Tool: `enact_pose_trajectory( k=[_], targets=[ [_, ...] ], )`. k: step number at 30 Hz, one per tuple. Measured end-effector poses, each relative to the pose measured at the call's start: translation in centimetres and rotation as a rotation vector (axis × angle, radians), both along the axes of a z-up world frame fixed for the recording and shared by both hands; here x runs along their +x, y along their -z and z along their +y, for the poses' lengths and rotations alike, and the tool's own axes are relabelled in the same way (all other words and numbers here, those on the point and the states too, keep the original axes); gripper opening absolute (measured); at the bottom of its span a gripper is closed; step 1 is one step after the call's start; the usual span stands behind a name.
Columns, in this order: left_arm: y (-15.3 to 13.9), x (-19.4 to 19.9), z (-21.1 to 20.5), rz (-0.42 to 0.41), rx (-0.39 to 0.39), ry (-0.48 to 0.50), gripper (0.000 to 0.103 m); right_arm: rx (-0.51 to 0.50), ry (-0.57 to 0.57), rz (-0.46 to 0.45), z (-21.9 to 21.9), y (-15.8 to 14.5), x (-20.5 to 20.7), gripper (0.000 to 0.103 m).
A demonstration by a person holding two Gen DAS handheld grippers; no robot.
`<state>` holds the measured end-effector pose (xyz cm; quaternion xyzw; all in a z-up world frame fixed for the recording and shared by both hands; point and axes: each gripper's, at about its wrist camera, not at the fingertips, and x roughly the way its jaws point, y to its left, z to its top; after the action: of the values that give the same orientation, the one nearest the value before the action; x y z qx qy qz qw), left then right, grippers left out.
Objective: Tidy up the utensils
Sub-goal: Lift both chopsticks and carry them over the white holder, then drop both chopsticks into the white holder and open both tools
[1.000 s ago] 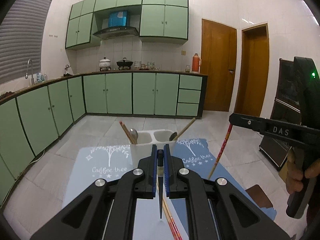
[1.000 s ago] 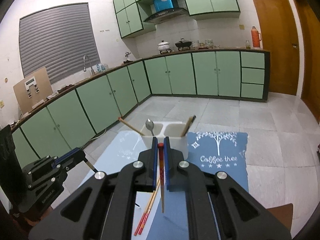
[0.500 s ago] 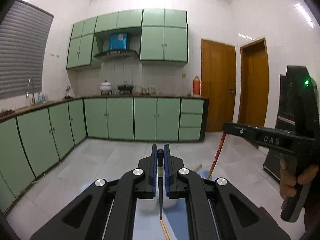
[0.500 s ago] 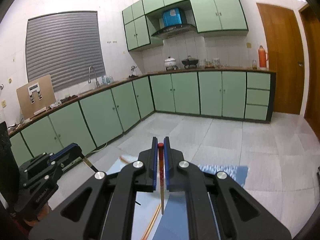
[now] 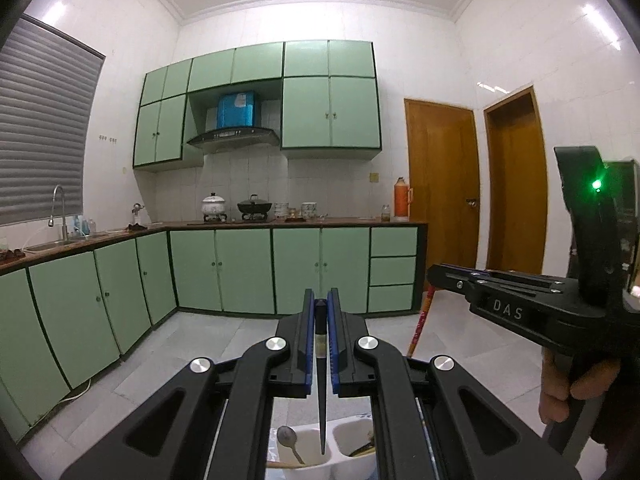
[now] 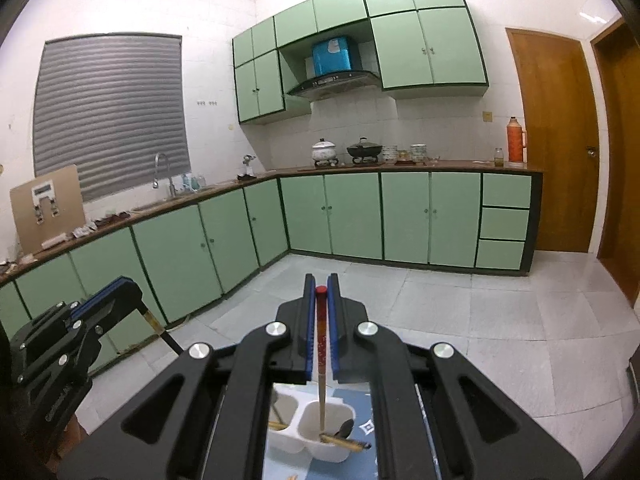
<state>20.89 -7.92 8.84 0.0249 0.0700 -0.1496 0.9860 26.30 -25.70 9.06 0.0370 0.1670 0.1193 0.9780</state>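
Observation:
My left gripper (image 5: 320,300) is shut on a dark chopstick (image 5: 321,408) that hangs point down over the white two-compartment holder (image 5: 352,436). A spoon (image 5: 289,439) stands in the holder's left cup. My right gripper (image 6: 321,285) is shut on a red-topped chopstick (image 6: 321,360), whose lower end hangs over the holder's (image 6: 332,454) right cup. That cup has a spoon and a wooden utensil leaning in it. The other hand's tool shows in each view: the right gripper (image 5: 434,276) with its red chopstick (image 5: 420,326), and the left gripper (image 6: 128,292) with its dark chopstick (image 6: 162,334).
The holder stands on a blue mat (image 6: 370,428) on the table, mostly hidden by the gripper bodies. Beyond are a white tiled floor (image 6: 500,320), green base cabinets (image 5: 224,268) and two wooden doors (image 5: 440,184). A person's hand (image 5: 576,392) grips the right tool.
Both grippers have risen and moved toward the holder, each keeping its chopstick. The holder has slid from mid-frame to the bottom edge, now under the chopstick tips.

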Motion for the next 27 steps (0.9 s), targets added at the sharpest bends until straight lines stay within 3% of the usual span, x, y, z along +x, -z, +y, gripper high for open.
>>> enact_pose_trajectory(
  k=[8,15,18,24,27],
  targets=[
    [4.6,4.5,-0.1,0.104,0.008,-0.026,0.006,0.008,-0.015,0.070,0.2,4.7,2.8,0.005],
    [8.6,7.3,0.2,0.243,0.012,-0.035,0.006,-0.012,-0.057,0.169,0.9,8.4,3.4,0.007],
    [8.8,7.1,0.7,0.251,0.002,-0.040,0.015,-0.023,-0.052,0.174,0.8,9.1,2.6,0.011],
    [7.4,4.3,1.9,0.209,-0.021,-0.048,0.035,0.016,0.002,0.122,-1.0,8.4,-0.7,0.035],
    [6.7,2.1,2.8,0.185,-0.030,-0.059,0.044,0.024,0.036,0.075,-1.8,7.9,-3.5,0.051]
  ],
)
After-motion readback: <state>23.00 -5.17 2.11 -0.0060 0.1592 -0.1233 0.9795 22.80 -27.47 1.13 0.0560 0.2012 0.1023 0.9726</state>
